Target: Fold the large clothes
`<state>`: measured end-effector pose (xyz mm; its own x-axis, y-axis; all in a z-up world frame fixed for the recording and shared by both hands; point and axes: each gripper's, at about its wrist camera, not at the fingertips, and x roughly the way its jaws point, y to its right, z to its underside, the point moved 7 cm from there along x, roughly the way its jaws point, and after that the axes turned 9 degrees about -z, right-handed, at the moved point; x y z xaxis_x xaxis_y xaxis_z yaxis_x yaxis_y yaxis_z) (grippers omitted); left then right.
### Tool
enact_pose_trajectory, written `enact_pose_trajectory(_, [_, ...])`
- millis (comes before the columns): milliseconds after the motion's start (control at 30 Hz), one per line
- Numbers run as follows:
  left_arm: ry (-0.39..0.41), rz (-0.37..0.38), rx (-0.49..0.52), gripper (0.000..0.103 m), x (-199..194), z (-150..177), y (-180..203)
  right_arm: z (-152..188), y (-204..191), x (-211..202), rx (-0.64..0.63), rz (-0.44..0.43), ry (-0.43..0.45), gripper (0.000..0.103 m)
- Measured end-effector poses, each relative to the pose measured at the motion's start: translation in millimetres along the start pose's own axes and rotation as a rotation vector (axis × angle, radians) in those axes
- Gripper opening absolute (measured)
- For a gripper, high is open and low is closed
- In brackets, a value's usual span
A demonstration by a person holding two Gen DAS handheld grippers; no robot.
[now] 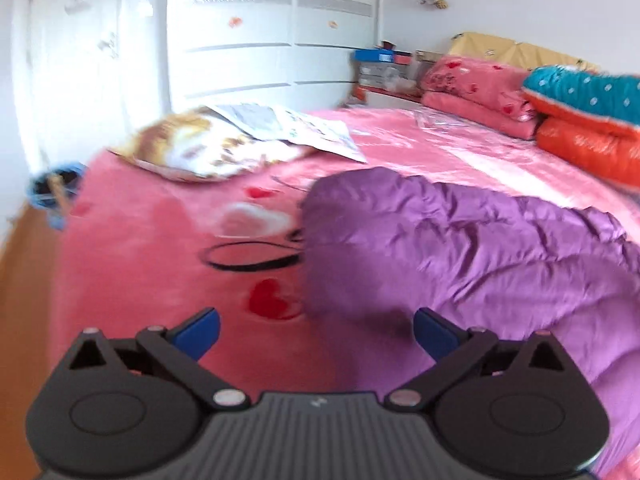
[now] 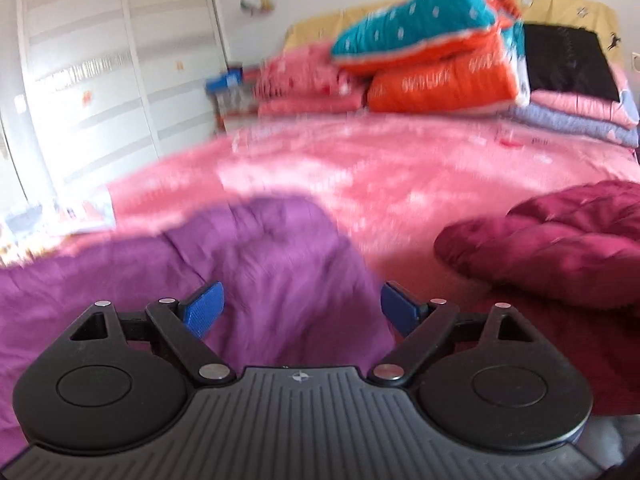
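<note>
A large purple quilted garment (image 1: 460,240) lies spread on the pink bed (image 1: 152,216). My left gripper (image 1: 316,332) is open and empty, hovering over the garment's left edge. The garment also shows in the right wrist view (image 2: 260,256), low and to the left. My right gripper (image 2: 302,310) is open and empty above the garment's right edge. Both views are blurred by motion.
A dark red padded garment (image 2: 560,240) lies on the bed to the right. Folded quilts (image 2: 432,52) and pink bedding (image 1: 476,92) are stacked at the headboard. A patterned pillow (image 1: 200,148) and papers (image 1: 304,128) lie at the far left. A white wardrobe (image 1: 272,32) stands behind.
</note>
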<state>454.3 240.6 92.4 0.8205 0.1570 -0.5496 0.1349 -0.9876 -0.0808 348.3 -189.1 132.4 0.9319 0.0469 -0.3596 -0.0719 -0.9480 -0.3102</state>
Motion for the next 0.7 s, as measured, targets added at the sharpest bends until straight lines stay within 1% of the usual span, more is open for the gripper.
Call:
enact_pose_trajectory(67, [0.018, -0.024, -0.008, 0.102, -22, 11, -6, 5, -10, -13, -0.017, -0.027, 0.018, 0.103])
enact_pose_trajectory(100, [0.02, -0.023, -0.015, 0.102, -34, 20, -5, 8, -9, -29, -0.029, -0.039, 0.021, 0.103])
enact_pose_trajectory(200, [0.023, -0.005, -0.04, 0.102, -75, 44, 2, 17, -9, -50, -0.075, -0.07, 0.002, 0.103])
enact_pose_trajectory(267, [0.028, 0.021, -0.047, 0.102, -102, 61, 10, 30, -12, -74, -0.099, -0.08, -0.001, 0.103])
enact_pose_trajectory(367, [0.054, 0.039, -0.041, 0.102, -145, 86, 26, 48, -14, -111, -0.109, -0.094, -0.01, 0.103])
enact_pose_trajectory(433, [0.064, 0.046, -0.036, 0.102, -176, 102, 36, 59, -13, -158, -0.1, -0.093, -0.016, 0.103])
enact_pose_trajectory(533, [0.072, 0.08, -0.047, 0.102, -227, 123, 46, 79, -12, -211, -0.079, -0.09, -0.032, 0.103])
enact_pose_trajectory(600, [0.068, 0.105, -0.048, 0.102, -260, 134, 49, 88, -9, -245, -0.059, -0.076, -0.043, 0.103])
enact_pose_trajectory(700, [0.05, 0.109, -0.061, 0.102, -310, 148, 50, 101, -7, -296, -0.049, -0.04, -0.054, 0.103])
